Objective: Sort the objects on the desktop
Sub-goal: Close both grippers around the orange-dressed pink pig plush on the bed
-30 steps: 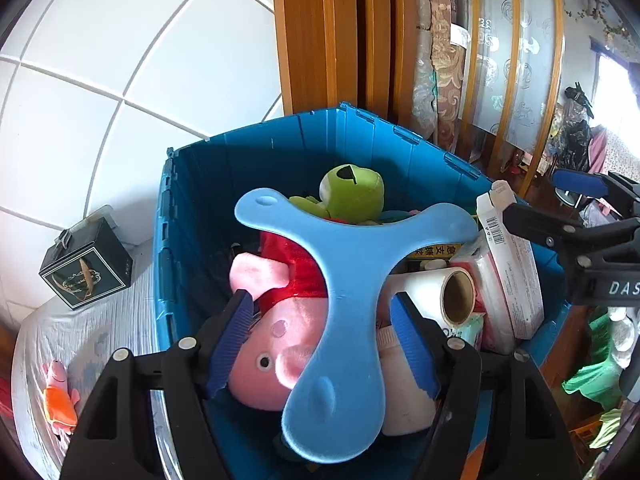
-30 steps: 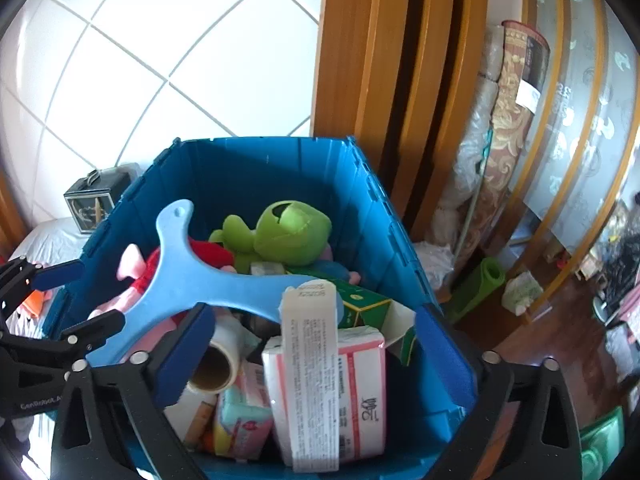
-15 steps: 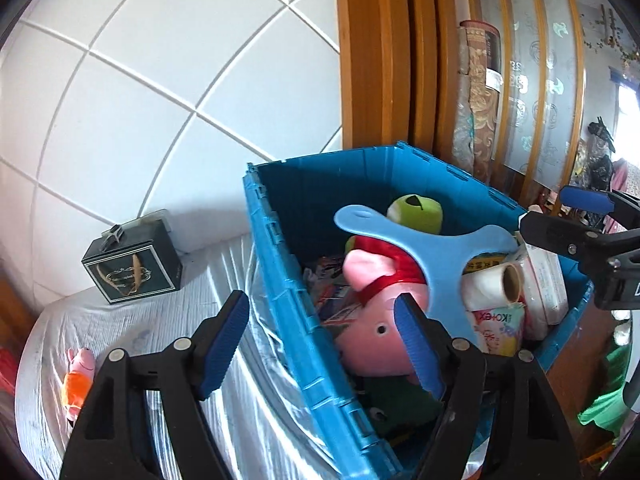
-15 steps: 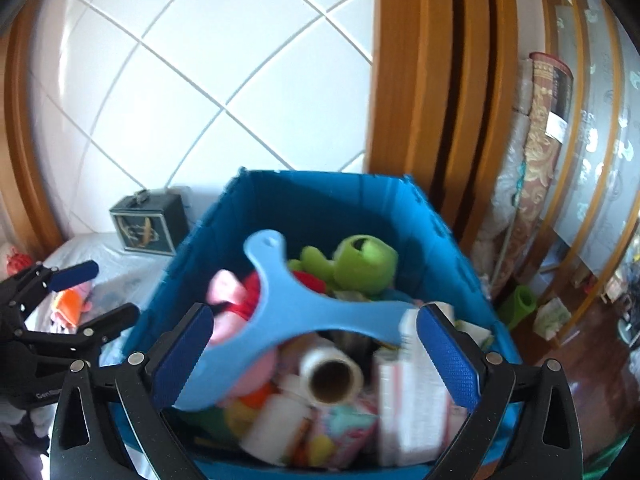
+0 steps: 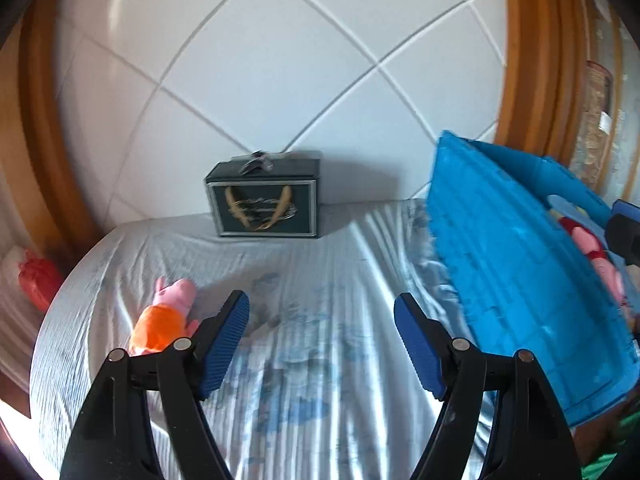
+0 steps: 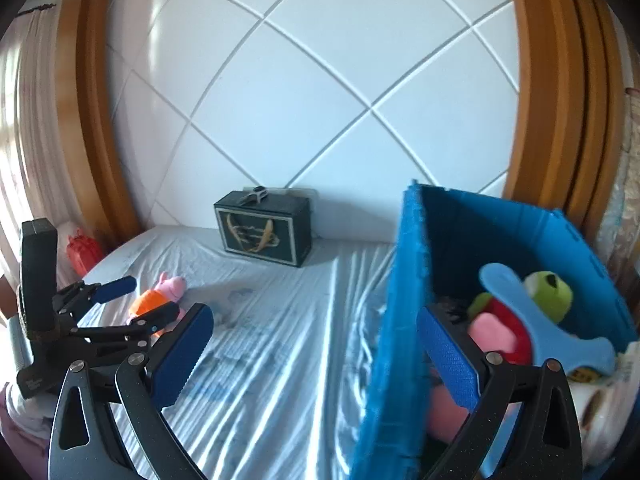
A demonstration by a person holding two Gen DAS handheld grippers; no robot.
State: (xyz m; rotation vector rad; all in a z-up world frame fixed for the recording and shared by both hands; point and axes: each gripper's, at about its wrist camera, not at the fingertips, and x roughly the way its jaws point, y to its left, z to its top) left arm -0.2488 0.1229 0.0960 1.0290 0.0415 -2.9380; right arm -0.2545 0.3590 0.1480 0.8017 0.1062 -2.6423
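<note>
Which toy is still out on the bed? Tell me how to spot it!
Look at the striped white sheet left of the blue bin. In front of the dark box lies a small pink pig plush. Its orange dress sets it apart from the red-dressed pig inside the bin.

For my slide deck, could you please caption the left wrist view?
Open left gripper above bedsheet, pig plush left, blue crate right.

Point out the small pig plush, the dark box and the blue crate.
small pig plush (image 5: 162, 316): left wrist view, orange body.
dark box (image 6: 264, 234): right wrist view, front face.
blue crate (image 6: 404, 300): right wrist view, near side wall.
</note>
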